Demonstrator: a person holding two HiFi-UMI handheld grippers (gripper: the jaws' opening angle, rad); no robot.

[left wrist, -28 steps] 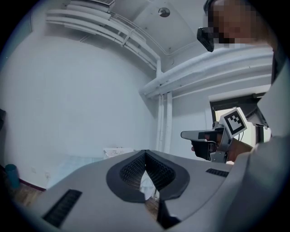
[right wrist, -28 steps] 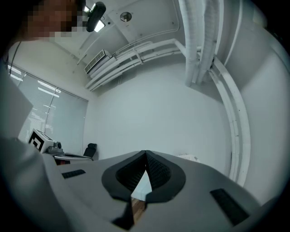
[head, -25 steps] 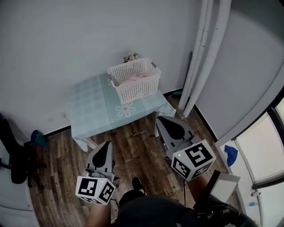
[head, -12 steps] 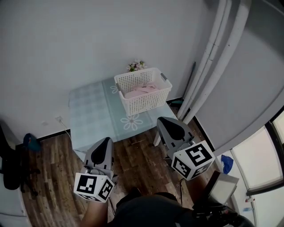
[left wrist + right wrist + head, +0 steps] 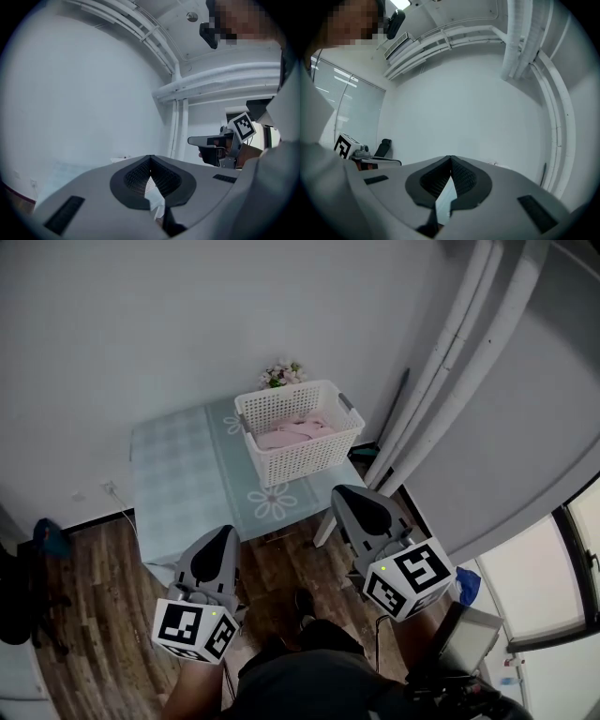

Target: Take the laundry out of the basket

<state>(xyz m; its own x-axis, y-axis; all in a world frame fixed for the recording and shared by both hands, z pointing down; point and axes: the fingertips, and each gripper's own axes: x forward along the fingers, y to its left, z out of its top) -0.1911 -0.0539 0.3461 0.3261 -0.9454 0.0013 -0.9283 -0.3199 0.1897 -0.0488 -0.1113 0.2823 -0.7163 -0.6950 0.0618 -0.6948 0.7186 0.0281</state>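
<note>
1. We've got the left hand-held gripper (image 5: 227,533) level, pointing toward the bench (image 5: 178,474). Its jaws are pressed together with nothing between them.
2. The right hand-held gripper (image 5: 338,492) sits beside it, level too, jaws closed and empty.
3. Both hang over the wooden floor (image 5: 94,615), just short of the bench edge.
4. The white basket (image 5: 302,461) stands on the bench's far right part, well apart from both, with pink laundry (image 5: 292,434) lying inside.

White wall (image 5: 187,315); brown wood floor (image 5: 94,615); a small table (image 5: 178,474) covered in pale blue; white pipes (image 5: 441,362) in the corner.
</note>
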